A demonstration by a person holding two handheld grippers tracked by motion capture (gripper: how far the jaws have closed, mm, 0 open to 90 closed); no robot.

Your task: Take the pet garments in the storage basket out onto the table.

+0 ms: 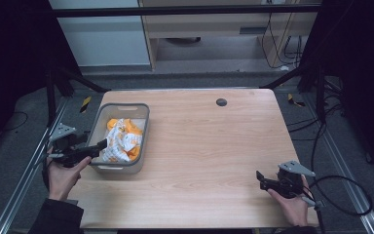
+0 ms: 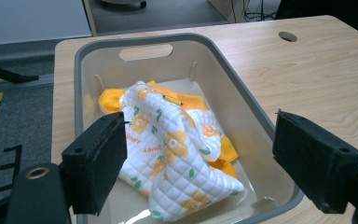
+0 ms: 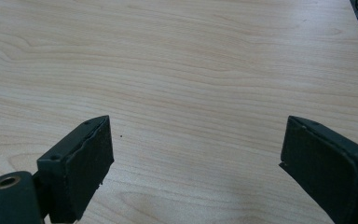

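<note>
- Quilted cloth [image 2: 177, 158]: white with an orange flower print and an orange underside, lying crumpled inside the grey bin [image 2: 256, 112]. In the high view the quilted cloth [image 1: 121, 144] takes up the middle and near part of the bin's floor.
- Grey bin [image 1: 146, 122]: translucent walls, grey rim, a handle cut-out in the far wall. It stands on the left part of the tabletop [image 1: 209, 146], close to the left edge.
- Left tongs [image 1: 102, 145]: held in the person's left hand [image 1: 63, 173], reaching over the bin's near left rim. The jaws stand wide apart. In the left gripper view the left tongs [image 2: 200, 158] bracket the cloth; the left jaw pad sits just beside the cloth's edge, and whether it touches cannot be told. The right jaw is above the bin's right rim, clear of the cloth.
- Right tongs [image 1: 259, 176]: held in the person's right hand [image 1: 292, 202] near the tabletop's near right corner, well apart from the bin. In the right gripper view the right tongs [image 3: 196, 158] are spread wide, with bare wood grain between them and nothing clamped.
- Tabletop: light wood, with a dark round grommet hole [image 1: 221, 102] near the far edge.
</note>
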